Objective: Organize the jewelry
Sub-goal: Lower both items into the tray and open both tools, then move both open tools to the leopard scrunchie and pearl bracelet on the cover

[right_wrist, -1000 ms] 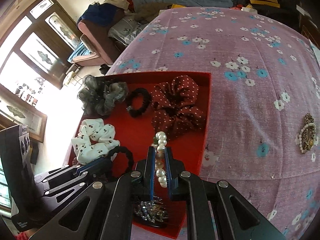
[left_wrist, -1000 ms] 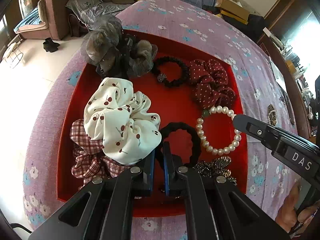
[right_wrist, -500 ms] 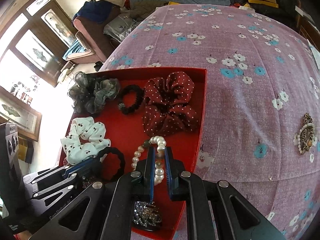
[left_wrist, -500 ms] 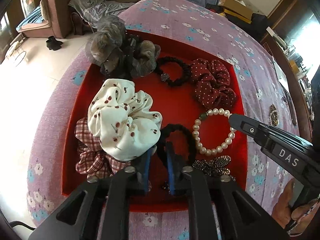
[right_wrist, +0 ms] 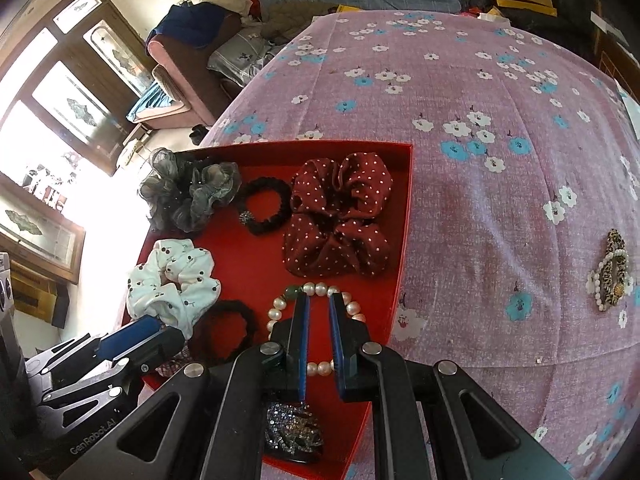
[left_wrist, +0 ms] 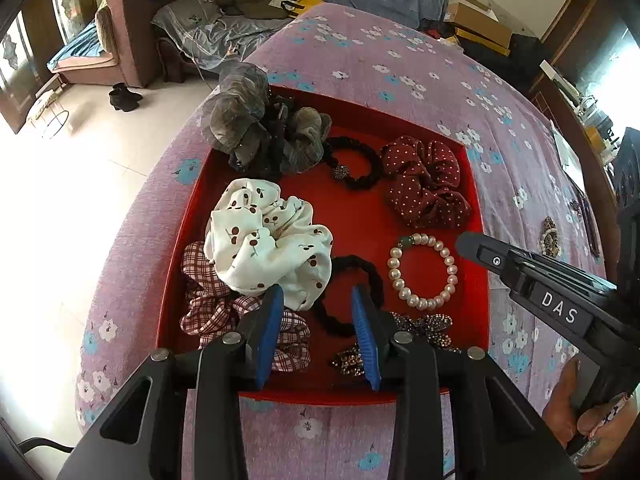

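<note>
A red tray [left_wrist: 400, 116] [right_wrist: 404, 216] on the purple floral bedspread holds scrunchies, hair ties and jewelry. My left gripper [left_wrist: 318, 296] is open above a black hair tie [left_wrist: 360, 266] [right_wrist: 224, 332], next to the white cherry scrunchie [left_wrist: 264, 240] [right_wrist: 172, 280]. My right gripper [right_wrist: 318, 300] is slightly open and empty above the pearl bracelet [left_wrist: 420, 270] [right_wrist: 316, 290]. A rhinestone clip [left_wrist: 424, 328] [right_wrist: 294, 428] lies at the tray's near edge.
The tray also holds a grey scrunchie [left_wrist: 256, 120] [right_wrist: 188, 192], a black tie with a charm [left_wrist: 354, 164] [right_wrist: 264, 204], a maroon dotted scrunchie [left_wrist: 426, 184] [right_wrist: 340, 224] and a plaid scrunchie [left_wrist: 208, 304]. A leopard-and-pearl clip [right_wrist: 610, 276] [left_wrist: 550, 236] lies on the bedspread to the right.
My left gripper has opened and let go of the black hair tie, then pulled back. My right gripper has opened slightly, released the pearl bracelet and drawn back.
</note>
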